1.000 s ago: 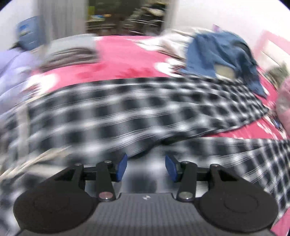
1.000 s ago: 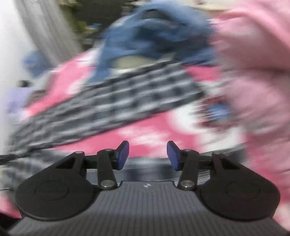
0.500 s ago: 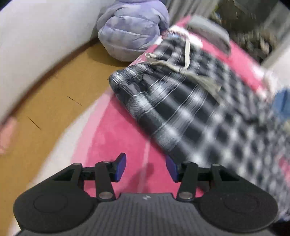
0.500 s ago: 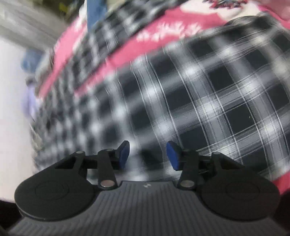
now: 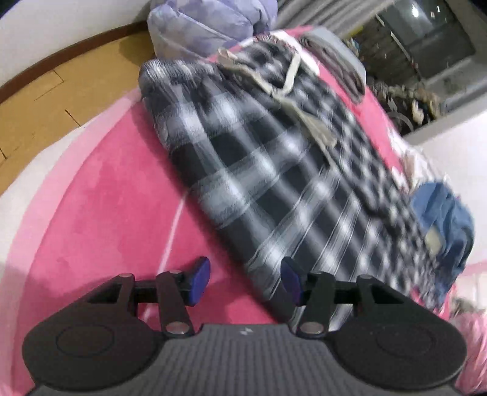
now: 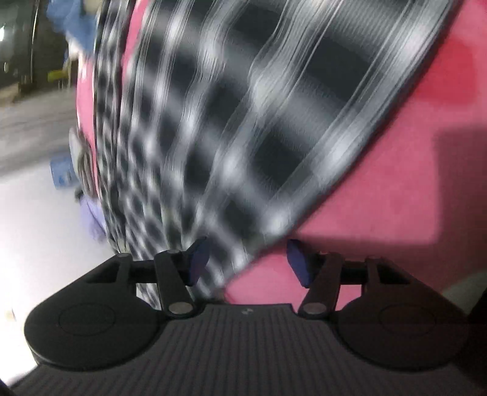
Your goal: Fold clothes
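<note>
Left wrist view: the checked trousers (image 5: 274, 170) lie slantwise from upper left to lower right across the pink bed cover (image 5: 100, 213), drawstring waist at the top. The left claw (image 5: 245, 275) stands open over their lower edge, gripping nothing. Bare pink lies at left; a lilac padded bundle (image 5: 207, 24) and a blue garment (image 5: 444, 219) sit beyond.

Right wrist view: blurred, only the hem corner shows. The right claw (image 6: 248, 259), jaws just widened, straddles that corner without pinching it; bare pink at right.
</note>
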`<state>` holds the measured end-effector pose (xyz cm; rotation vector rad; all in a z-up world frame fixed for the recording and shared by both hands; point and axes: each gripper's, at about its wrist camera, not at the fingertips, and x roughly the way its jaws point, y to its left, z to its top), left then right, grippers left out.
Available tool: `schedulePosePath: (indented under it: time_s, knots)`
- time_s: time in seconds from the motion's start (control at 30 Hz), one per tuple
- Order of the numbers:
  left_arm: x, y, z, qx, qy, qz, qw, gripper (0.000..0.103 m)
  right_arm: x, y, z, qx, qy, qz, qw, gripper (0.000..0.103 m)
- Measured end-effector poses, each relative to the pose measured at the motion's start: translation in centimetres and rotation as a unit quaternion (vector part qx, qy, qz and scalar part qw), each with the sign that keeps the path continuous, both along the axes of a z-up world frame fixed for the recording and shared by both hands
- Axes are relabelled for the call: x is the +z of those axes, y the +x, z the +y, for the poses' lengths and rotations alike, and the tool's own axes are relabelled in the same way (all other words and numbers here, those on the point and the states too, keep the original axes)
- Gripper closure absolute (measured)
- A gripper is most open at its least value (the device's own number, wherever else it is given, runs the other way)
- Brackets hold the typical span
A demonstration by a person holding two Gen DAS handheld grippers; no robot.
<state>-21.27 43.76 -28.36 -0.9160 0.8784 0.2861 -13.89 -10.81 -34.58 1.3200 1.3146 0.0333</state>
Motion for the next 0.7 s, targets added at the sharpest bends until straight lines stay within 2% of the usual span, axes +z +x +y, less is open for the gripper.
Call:
schedulePosePath:
  time_s: [0.17,0.3,0.33,0.43,0.5,0.63,0.67,0.7]
  knots:
    - [-0.3,0.8,2.3,0.036,-0.012,-0.015,0.9992,0.063,2.6,0.6,-3.1,-0.073,-0.082,-0.019,0.994,0.047]
    - [-1.1,0.5,2.9,0.065,-0.021,-0.018,0.9975,0.073,1.9,0.7,-3.0,-0.108,-0.085,-0.017,0.99,0.047]
    - [-1.2,0.5,3.0,0.072,-0.022,-0.018,0.997,0.08,1.7,1.0,-2.9,-0.115,-0.088,-0.022,0.989,0.047]
    - [-1.3,0.6,3.4,0.086,-0.022,-0.018,0.9959,0.087,1.4,1.3,-3.3,-0.153,-0.111,-0.051,0.981,0.057]
    - [-1.3,1.0,3.6,0.09,-0.014,-0.018,0.9956,0.087,2.0,1.7,-4.1,-0.159,-0.144,-0.063,0.975,0.059]
    - [-1.3,1.7,3.6,0.098,0.007,-0.012,0.9951,0.093,0.6,2.5,-4.8,-0.156,-0.158,-0.046,0.974,0.067]
    - [-1.1,2.0,3.4,0.097,0.021,-0.008,0.995,0.095,0.5,2.5,-5.0,-0.159,-0.16,-0.045,0.973,0.078]
    - [-0.8,2.4,3.1,0.096,0.036,-0.005,0.9947,0.096,0.7,2.2,-5.3,-0.164,-0.162,-0.049,0.972,0.093]
